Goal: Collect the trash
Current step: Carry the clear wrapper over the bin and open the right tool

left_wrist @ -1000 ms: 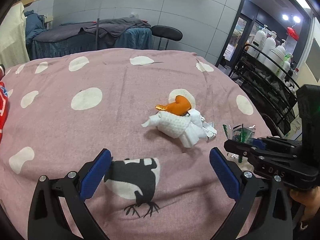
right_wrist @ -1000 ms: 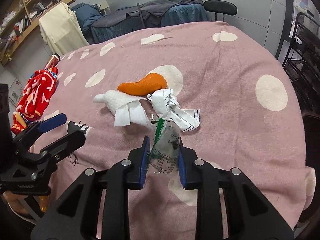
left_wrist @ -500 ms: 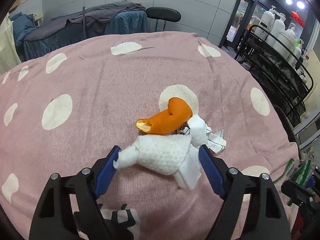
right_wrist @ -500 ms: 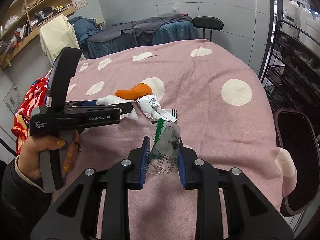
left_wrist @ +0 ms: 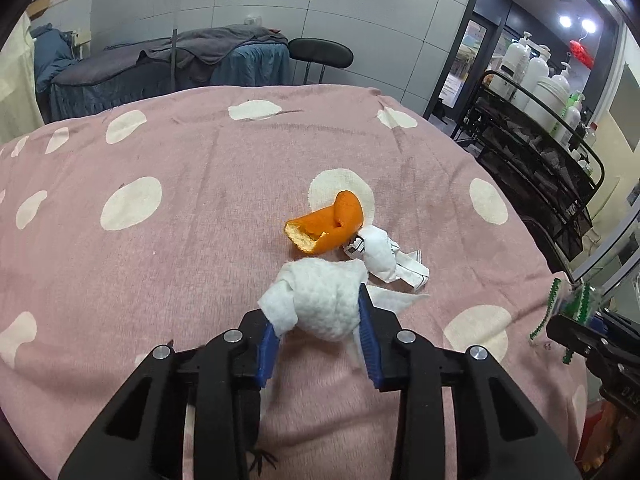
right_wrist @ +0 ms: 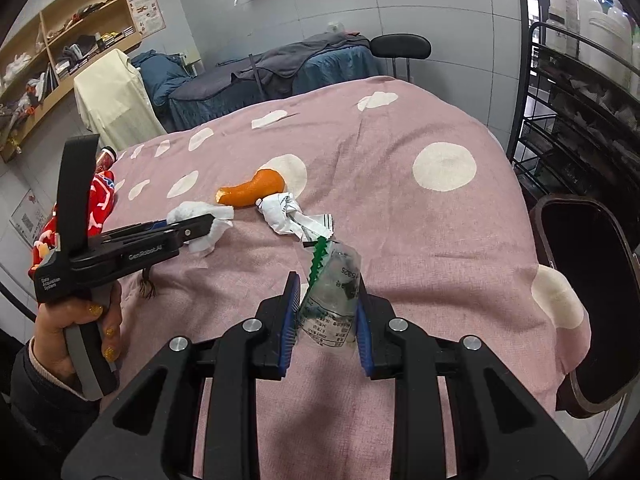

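A white tissue wad [left_wrist: 324,296] lies on the pink dotted blanket [left_wrist: 160,260]. My left gripper [left_wrist: 316,316] has the wad between its blue pads; its jaws are closing and both pads touch it. Just beyond lie an orange peel [left_wrist: 328,226] and a crumpled white paper [left_wrist: 380,254]. In the right wrist view the left gripper [right_wrist: 196,224] reaches in from the left over the tissue [right_wrist: 208,216], near the peel [right_wrist: 252,190] and paper [right_wrist: 284,210]. My right gripper [right_wrist: 326,300] is shut on a clear plastic wrapper [right_wrist: 332,292] with a green zigzag edge, held above the blanket.
A dark bin [right_wrist: 580,300] stands off the bed's right edge. A black wire rack [left_wrist: 540,140] with white bottles is farther right. A red patterned cloth [right_wrist: 100,200] lies at the blanket's left. A person's hand [right_wrist: 72,320] grips the left handle.
My left gripper moved forward over the tissue and its jaws narrowed onto it. My right gripper, still holding the wrapper, drew back to the right, bringing the bin into view.
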Available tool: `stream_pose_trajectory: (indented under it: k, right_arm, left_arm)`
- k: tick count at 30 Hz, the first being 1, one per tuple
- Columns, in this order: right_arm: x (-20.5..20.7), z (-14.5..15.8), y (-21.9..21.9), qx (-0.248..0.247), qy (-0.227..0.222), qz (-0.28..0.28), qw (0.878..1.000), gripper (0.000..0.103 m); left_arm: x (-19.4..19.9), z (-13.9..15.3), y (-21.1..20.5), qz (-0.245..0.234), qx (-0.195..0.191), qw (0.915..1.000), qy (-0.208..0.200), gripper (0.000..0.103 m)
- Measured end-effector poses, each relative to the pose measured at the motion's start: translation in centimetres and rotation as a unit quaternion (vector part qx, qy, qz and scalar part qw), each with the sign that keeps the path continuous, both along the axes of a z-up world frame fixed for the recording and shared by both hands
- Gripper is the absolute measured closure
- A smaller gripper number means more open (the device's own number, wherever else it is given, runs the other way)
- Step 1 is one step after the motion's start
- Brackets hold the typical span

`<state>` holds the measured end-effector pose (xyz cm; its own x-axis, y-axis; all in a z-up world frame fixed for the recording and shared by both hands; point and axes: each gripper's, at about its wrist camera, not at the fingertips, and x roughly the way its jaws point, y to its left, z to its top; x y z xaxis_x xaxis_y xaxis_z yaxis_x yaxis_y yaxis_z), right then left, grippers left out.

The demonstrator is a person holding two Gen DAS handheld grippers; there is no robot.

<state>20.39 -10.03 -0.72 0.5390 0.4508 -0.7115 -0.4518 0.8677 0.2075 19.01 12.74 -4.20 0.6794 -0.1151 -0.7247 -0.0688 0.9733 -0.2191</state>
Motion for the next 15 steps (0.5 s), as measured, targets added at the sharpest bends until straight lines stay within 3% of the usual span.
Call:
stream_pose_trajectory:
  k: [8, 15]
  right_arm:
    - [-1.2, 0.4, -2.7, 0.017, -0.022, -0.019, 0.999, 0.076]
    - [-2.0, 1.0, -6.9, 0.028, -0.05, -0.06, 0.997, 0.077]
  left_arm:
    - [-4.8, 2.4, -3.2, -0.035, -0.009, 0.9971, -0.067, 0.068]
    - [-5.8, 4.1, -8.1, -0.092, -0.019, 0.9908, -0.097, 0.068]
